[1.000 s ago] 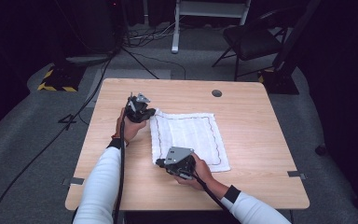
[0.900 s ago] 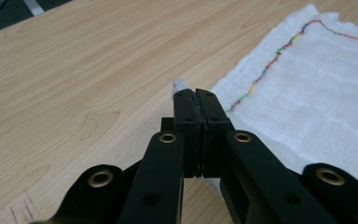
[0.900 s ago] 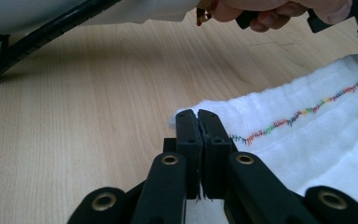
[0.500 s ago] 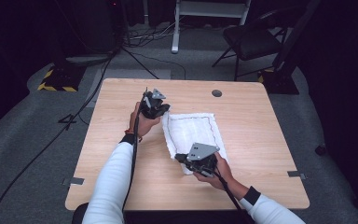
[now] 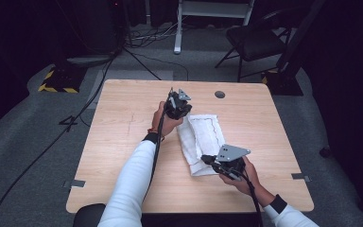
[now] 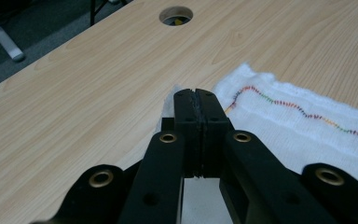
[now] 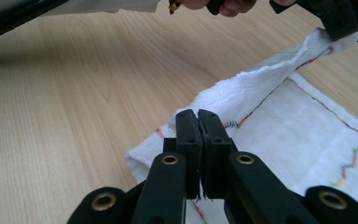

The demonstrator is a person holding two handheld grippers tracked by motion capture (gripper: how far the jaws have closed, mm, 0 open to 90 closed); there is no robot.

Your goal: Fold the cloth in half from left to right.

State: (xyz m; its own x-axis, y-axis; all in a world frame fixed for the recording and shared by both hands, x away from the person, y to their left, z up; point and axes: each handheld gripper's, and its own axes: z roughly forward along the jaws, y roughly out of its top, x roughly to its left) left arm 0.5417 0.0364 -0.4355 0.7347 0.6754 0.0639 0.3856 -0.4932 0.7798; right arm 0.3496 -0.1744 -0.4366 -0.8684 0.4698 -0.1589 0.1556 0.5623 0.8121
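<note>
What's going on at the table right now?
A person is folding a white cloth with multicoloured zigzag stitching on a light wooden table. The left gripper is shut on the cloth's far corner, and the right gripper is shut on its near corner. Together they lift one edge up and across the part lying flat on the table, so the cloth is partly doubled over. The fold is not yet laid down.

You get a brightly lit table [image 5: 123,142] ringed by a dark room — soft shadows, close jaws slightly blurred
</note>
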